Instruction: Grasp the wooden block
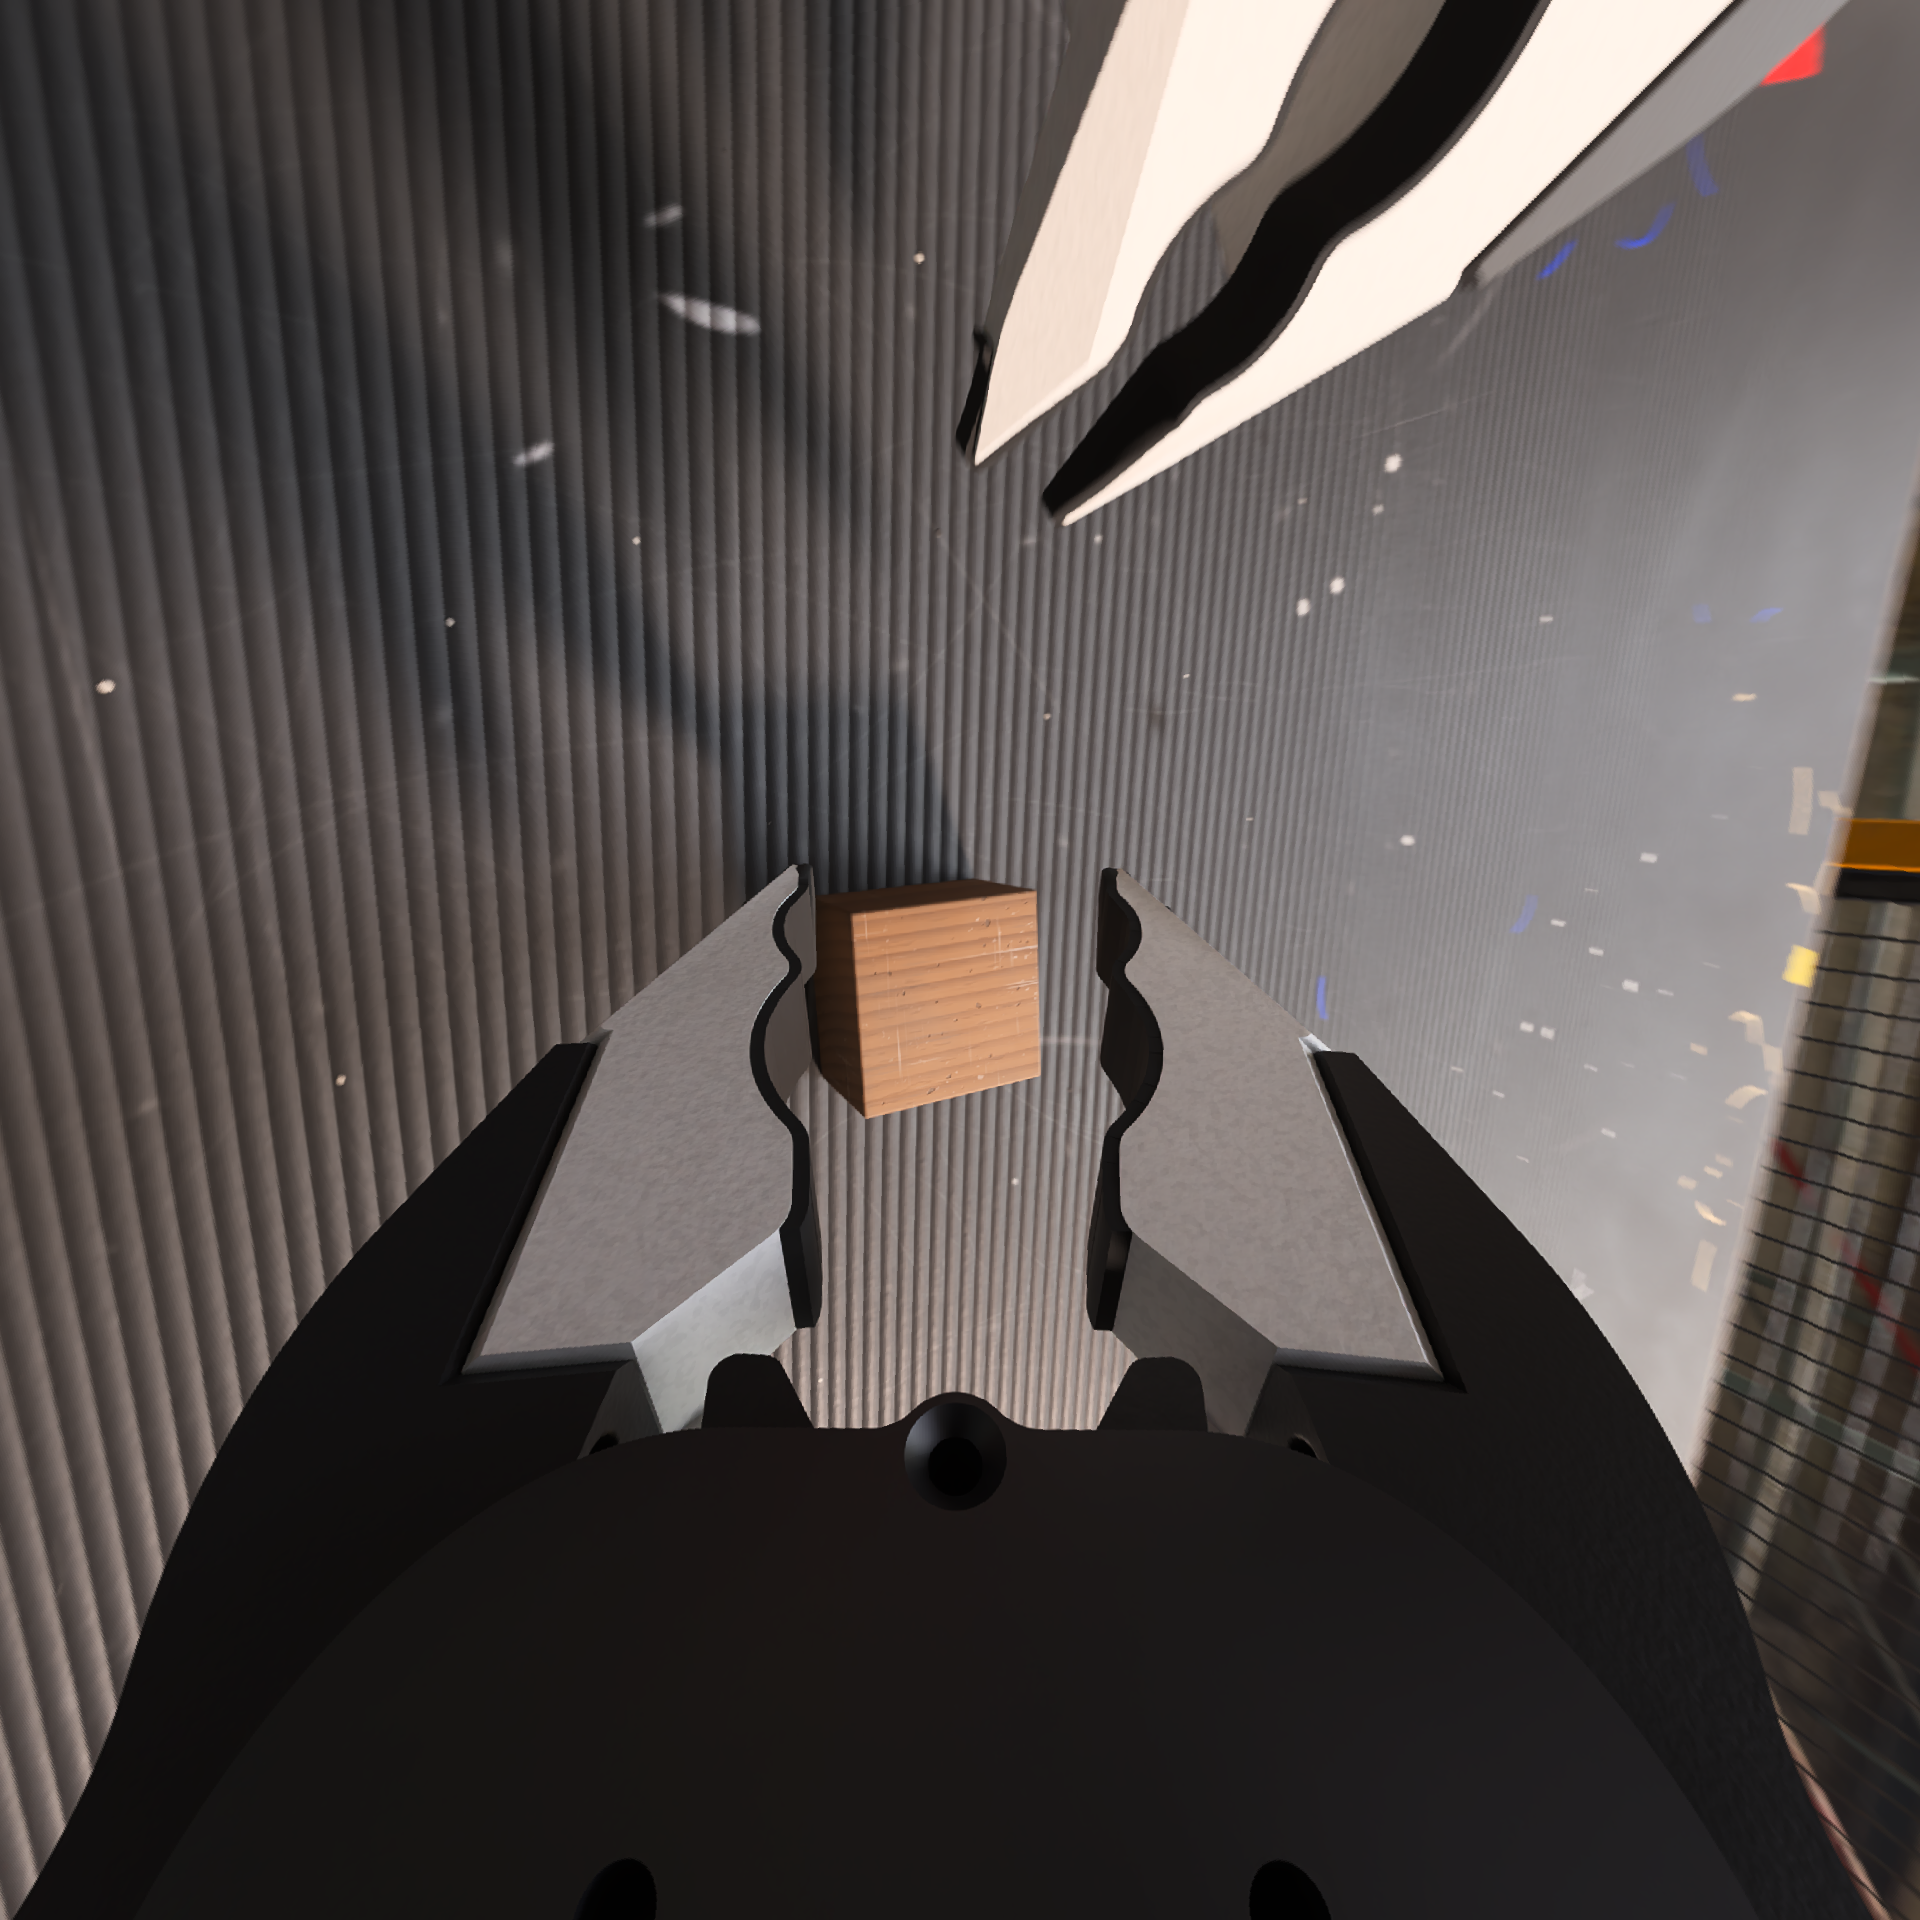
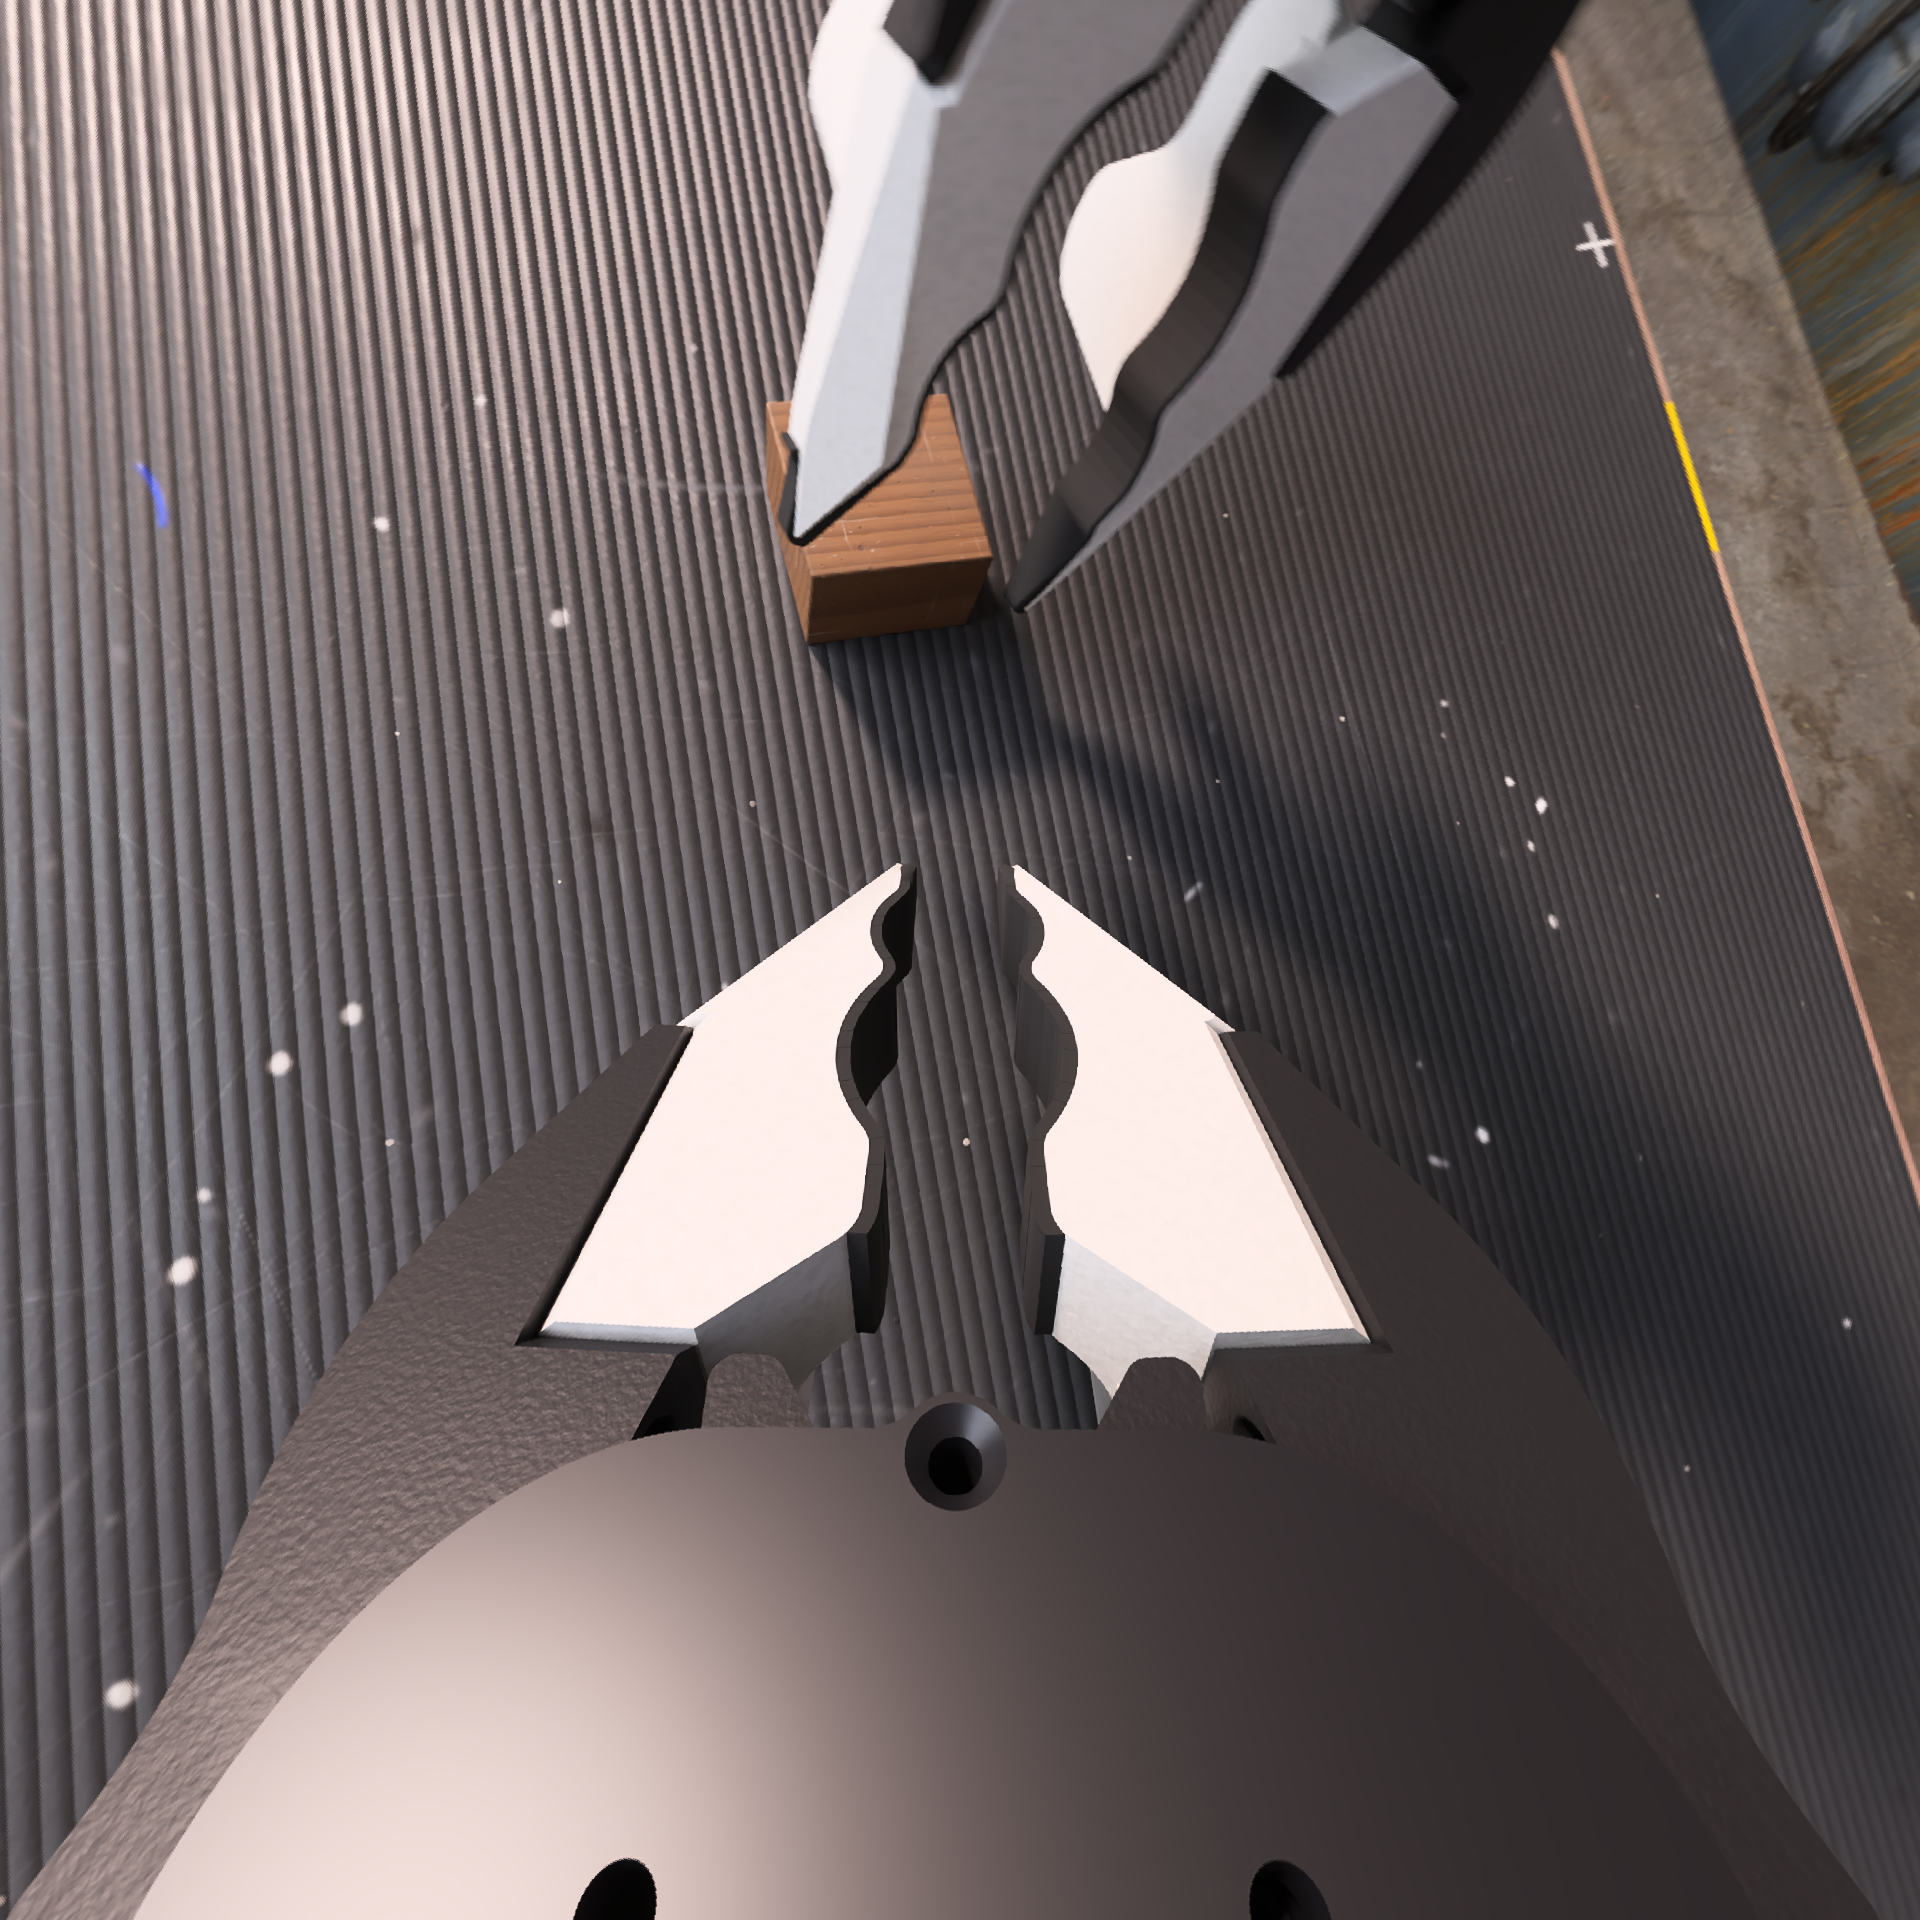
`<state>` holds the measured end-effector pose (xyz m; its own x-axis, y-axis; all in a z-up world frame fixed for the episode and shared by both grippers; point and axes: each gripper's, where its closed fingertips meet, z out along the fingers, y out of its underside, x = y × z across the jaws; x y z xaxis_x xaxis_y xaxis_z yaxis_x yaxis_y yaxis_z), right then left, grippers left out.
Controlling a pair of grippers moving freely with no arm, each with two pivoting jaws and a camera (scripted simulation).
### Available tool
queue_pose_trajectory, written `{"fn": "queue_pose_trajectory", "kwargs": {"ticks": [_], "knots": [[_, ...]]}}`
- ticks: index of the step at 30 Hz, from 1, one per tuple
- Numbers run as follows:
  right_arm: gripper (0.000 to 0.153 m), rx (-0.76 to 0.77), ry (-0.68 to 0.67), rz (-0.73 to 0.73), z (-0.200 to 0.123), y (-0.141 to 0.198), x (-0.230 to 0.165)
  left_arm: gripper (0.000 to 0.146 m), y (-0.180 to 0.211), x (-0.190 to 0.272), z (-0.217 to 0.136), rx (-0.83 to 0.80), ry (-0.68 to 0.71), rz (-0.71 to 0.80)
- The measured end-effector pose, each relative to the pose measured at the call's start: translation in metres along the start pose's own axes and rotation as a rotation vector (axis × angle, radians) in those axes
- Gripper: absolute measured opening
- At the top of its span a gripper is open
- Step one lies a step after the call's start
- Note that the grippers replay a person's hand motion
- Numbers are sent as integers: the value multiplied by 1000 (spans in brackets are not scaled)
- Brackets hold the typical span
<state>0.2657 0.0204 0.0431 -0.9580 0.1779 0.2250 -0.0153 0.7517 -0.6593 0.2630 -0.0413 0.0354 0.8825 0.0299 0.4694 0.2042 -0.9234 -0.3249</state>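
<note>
In the left wrist view, the wooden block (image 1: 935, 992) is seen resting on the ribbed mat (image 1: 364, 623), between the spread fingers of the left gripper (image 1: 951, 883). It sits nearer the one finger (image 1: 675, 1122), perhaps touching it; a clear gap is left at the other. The block is a cube, so no long axis is offered. The right gripper (image 1: 1013, 473) is seen farther off, cut off by the frame.

In the right wrist view, the right gripper (image 2: 961, 873) is shown with its jaws only slightly parted, holding nothing, well apart from the block (image 2: 894, 561). The left gripper (image 2: 904, 571) is plainly nearer, straddling the block. The block's far side is hidden behind one finger (image 2: 862, 416), so contact cannot be judged.
</note>
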Motion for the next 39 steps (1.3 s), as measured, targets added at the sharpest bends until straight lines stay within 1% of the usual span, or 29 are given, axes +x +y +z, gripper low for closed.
{"fn": "queue_pose_trajectory", "kwargs": {"ticks": [3, 5, 6, 8, 10, 12, 13, 18, 19, 22, 24, 25, 27, 29, 30, 32, 33, 36, 39], "knots": [[17, 77, 14, 46, -10, 2, 2, 58, 8, -4, 3, 2, -136, 23], [25, 162, 39, 123, -26, 8, 6, 58, 14, -7, 6, -5, -181, 36], [26, 221, 61, 185, -37, 13, 11, 57, 16, -7, 8, -5, -188, 42], [26, 328, 125, 355, -59, 36, 23, 58, 20, -6, 10, -19, -179, 29], [25, 352, 146, 575, -71, 68, 29, 60, 21, -5, 12, -26, -164, 4], [19, 333, 25, 719, -71, 88, 12, 60, 21, -5, 13, -26, -148, -6], [15, 306, 0, 746, -70, 94, 3, 59, 20, -5, 13, -33, -146, -6], [12, 294, 55, 690, -78, 100, -21, 57, 19, -5, 15, -46, -153, -5], [12, 275, 53, 675, -78, 101, -24, 57, 19, -5, 15, -49, -154, -8], [17, 138, 26, 685, -71, 109, -36, 57, 20, -4, 14, -60, -171, -20], [20, 134, 21, 682, -68, 101, -40, 58, 21, -2, 12, -55, -189, -20], [22, 141, 35, 656, -67, 95, -39, 58, 23, -2, 11, -59, -208, -12], [32, 158, 100, 541, -65, 80, -30, 57, 30, -5, 11, -88, -261, 14], [49, 176, 167, 384, -59, 63, -14, 52, 36, -9, 13, -116, -314, 36], [56, 184, 171, 314, -54, 56, -8, 48, 36, -9, 13, -108, -322, 43], [62, 177, 100, 218, -38, 49, 2, 48, 36, -9, 12, -91, -305, 36], [63, 164, 59, 204, -31, 49, 8, 48, 36, -9, 12, -86, -286, 30], [62, 162, -65, 254, -14, 51, 23, 48, 36, -8, 10, -87, -215, 25], [61, 216, -165, 335, -9, 44, 27, 48, 36, -7, 8, -110, -144, 21]]}}
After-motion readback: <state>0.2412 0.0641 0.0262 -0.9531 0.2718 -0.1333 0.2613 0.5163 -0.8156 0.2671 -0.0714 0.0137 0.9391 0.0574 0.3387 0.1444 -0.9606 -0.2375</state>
